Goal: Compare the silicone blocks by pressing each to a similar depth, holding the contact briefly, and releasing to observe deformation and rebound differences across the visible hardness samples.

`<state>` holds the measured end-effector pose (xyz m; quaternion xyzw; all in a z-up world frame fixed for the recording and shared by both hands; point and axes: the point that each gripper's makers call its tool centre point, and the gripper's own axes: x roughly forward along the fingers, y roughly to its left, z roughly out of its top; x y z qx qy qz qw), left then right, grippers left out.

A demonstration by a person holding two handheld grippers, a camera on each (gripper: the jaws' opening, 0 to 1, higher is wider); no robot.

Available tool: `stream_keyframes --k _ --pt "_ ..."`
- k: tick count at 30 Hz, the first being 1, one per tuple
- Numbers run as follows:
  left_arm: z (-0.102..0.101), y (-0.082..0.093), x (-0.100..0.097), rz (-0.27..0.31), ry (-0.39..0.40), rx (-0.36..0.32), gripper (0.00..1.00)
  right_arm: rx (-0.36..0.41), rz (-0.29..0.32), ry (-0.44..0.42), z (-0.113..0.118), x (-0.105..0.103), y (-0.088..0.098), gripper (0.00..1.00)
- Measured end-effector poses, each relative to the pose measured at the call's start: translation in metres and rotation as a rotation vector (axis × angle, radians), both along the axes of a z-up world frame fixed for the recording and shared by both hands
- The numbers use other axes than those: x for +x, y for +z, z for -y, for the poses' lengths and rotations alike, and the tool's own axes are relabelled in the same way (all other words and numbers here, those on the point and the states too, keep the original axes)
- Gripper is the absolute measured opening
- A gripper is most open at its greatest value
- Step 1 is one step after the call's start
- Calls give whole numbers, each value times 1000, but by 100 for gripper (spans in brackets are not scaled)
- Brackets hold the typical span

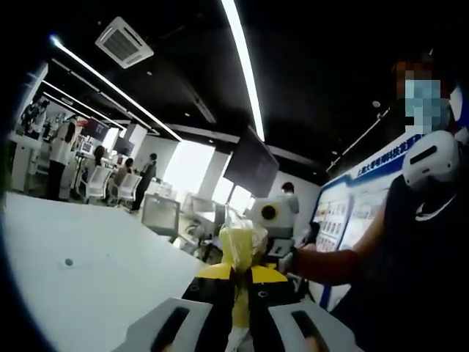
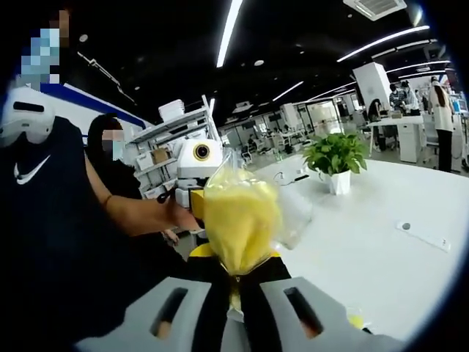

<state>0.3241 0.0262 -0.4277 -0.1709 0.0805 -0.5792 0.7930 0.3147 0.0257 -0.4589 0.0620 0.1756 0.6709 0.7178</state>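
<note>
A yellow silicone block in a crinkled clear plastic bag (image 1: 242, 246) hangs in the air above the table. My left gripper (image 1: 239, 277) is shut on the bag's lower end, its black and yellow fingers pinched together. In the right gripper view the same bagged yellow block (image 2: 240, 214) rises from my right gripper (image 2: 236, 277), which is also shut on it. Each gripper faces the other across the bag: the right gripper's body (image 1: 272, 214) shows just behind the bag, and the left gripper's body (image 2: 196, 167) does likewise. The block's far side is hidden.
A white table (image 1: 88, 271) (image 2: 381, 249) lies below. On it stands a potted plant (image 2: 335, 155). The person holding the grippers wears a dark shirt (image 2: 51, 242) (image 1: 425, 264). Shelves (image 2: 165, 143), desks, chairs (image 1: 110, 183) and other people stand farther off.
</note>
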Motion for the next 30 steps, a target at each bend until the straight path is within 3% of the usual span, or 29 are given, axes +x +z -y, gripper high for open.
stream_keyframes --k 8,9,12,22,30 --pt "-1 -4 2 1 8 6 4 -11 -27 3 -1 1 -3 0" --pt "-2 -3 3 9 14 9 4 -6 1 -3 -1 4 -3 0" --pt "-2 -4 3 -6 10 8 4 -8 -21 4 -2 2 -4 0" --pt "-3 2 3 38 34 15 2 -2 -10 11 -3 4 1 0" --pt "-3 3 1 42 34 13 1 6 -1 15 -3 3 3 0"
